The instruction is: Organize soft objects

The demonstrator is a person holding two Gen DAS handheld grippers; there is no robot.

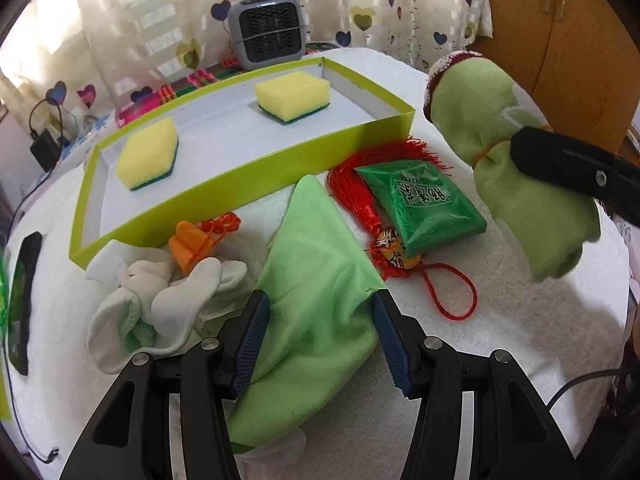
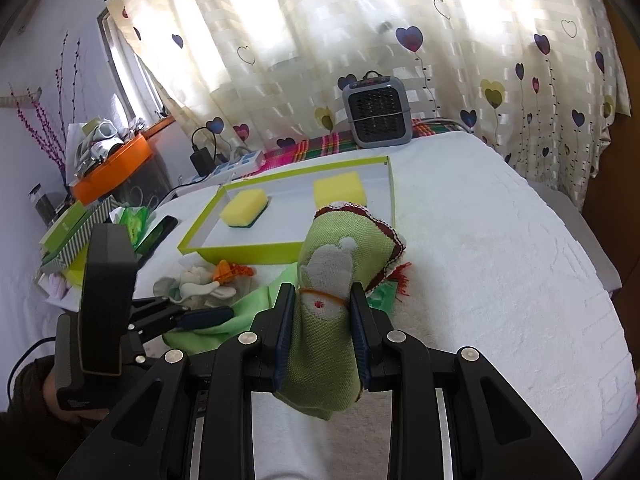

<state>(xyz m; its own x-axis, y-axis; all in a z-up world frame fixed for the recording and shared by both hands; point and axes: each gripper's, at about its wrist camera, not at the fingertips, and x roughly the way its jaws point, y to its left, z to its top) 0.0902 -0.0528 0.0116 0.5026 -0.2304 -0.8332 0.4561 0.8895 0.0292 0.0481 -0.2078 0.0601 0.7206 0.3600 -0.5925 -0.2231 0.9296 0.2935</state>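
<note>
Left gripper (image 1: 320, 336) hanging over a light green cloth (image 1: 316, 280), jaws spread wide, one blue pad at each side of the fabric and neither pressing on it. Cloth lying flat on the white towel-covered tabletop (image 1: 500, 320), stretching from the near edge up toward the lime-green tray (image 1: 240, 164). Right gripper (image 2: 320, 332) with jaws drawn narrow — clamped on a green sock-like pouch (image 2: 336, 280) with a dark red knitted cuff and a thin orange band round its middle, held up off the surface. Same pouch (image 1: 520, 184) seen from the left wrist view at the right, above the towel, one black finger across it. Inside the tray, two yellow sponges with green undersides: one (image 1: 148, 158) toward the left end, one (image 1: 294, 94) toward the right end, well apart. Just in front of the tray, a bundle of white socks (image 1: 168, 300) with an orange piece (image 1: 188, 246) beside it, left of the cloth. Right of the cloth, a green packet (image 1: 420, 204) lying on a red tassel ornament (image 1: 360, 184), its red cord loop trailing toward the near edge. Behind the tray, a small grey heater (image 1: 270, 30) before a heart-patterned curtain (image 1: 160, 20). At the far left edge, a dark phone (image 1: 24, 300) on the towel.
</note>
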